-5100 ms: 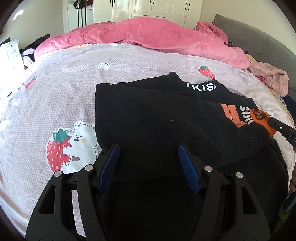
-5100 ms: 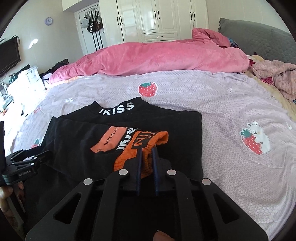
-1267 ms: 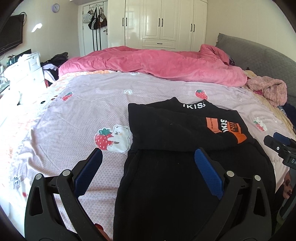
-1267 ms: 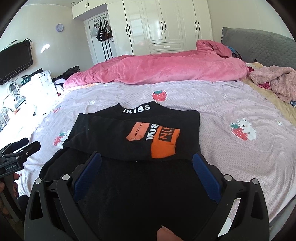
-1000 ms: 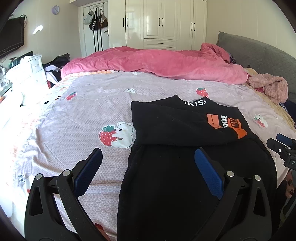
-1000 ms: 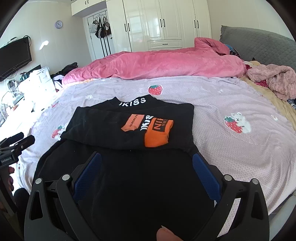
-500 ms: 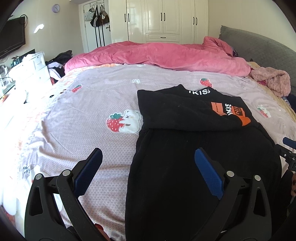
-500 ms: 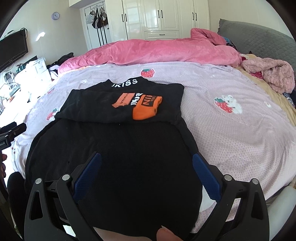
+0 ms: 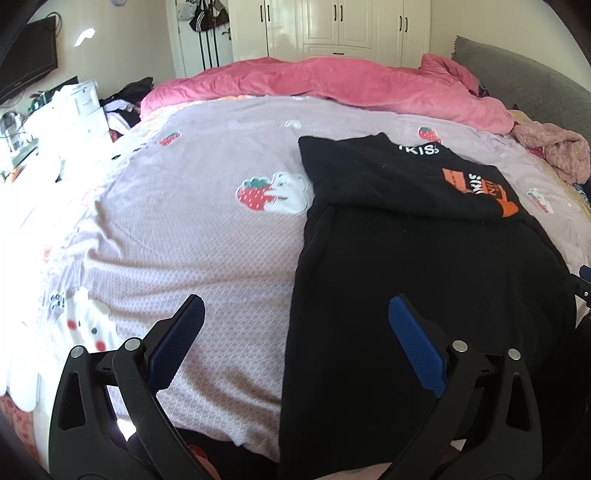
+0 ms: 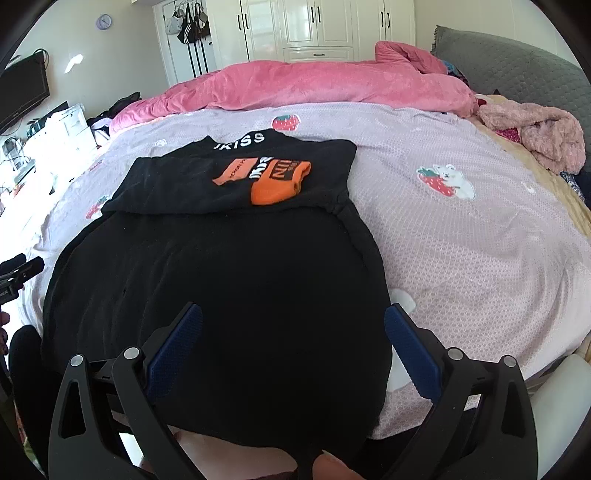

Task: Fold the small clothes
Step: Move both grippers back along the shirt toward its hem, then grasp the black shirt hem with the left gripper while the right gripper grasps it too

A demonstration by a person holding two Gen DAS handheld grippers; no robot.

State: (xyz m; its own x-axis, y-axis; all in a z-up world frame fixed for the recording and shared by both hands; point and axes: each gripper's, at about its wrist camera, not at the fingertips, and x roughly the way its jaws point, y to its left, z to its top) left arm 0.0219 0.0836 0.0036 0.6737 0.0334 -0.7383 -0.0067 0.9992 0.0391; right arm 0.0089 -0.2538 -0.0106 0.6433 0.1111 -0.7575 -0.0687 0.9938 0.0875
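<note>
A black sweatshirt lies flat on the lilac bedsheet, its sleeves folded across the chest with an orange cuff on top. It also shows in the left wrist view. My left gripper is open and empty, held above the garment's left hem edge near the bed's front edge. My right gripper is open and empty over the garment's lower right part. The left gripper's tip shows at the far left of the right wrist view.
A pink duvet is bunched along the far side of the bed. A pink fluffy garment lies at the right by the grey headboard. White drawers stand left of the bed; white wardrobes stand behind.
Both grippers have pulled back toward the near edge of the bed and lowered. Earlier the right gripper let go of the orange-cuffed sleeve and opened.
</note>
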